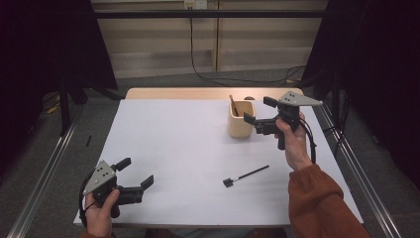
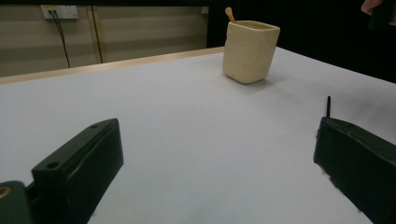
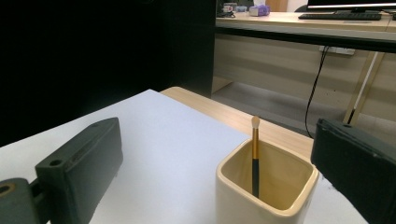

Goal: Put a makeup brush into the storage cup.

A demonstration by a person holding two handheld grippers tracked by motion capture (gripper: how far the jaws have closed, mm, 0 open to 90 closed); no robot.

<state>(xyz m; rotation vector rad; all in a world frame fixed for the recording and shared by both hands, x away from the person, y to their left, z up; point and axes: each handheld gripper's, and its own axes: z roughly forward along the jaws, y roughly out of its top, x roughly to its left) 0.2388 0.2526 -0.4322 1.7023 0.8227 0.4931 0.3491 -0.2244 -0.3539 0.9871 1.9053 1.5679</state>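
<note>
A cream square cup (image 1: 241, 120) stands on the white table top (image 1: 183, 148) at the back right, with a gold-and-black brush (image 1: 233, 106) leaning inside it. A second black brush (image 1: 246, 176) lies flat on the table, nearer the front. My right gripper (image 1: 259, 110) hovers open just right of the cup's rim, holding nothing. In the right gripper view the cup (image 3: 261, 191) and its brush (image 3: 255, 154) sit between the spread jaws. My left gripper (image 1: 136, 172) is open and holds nothing at the front left. In the left gripper view the cup (image 2: 250, 51) stands far off.
A wooden strip (image 1: 198, 93) runs along the table's far edge. Metal rails (image 1: 49, 163) flank the table on both sides. Cables (image 1: 218, 74) trail over the floor behind. The tip of the lying brush's handle (image 2: 328, 106) peeks over the right jaw in the left gripper view.
</note>
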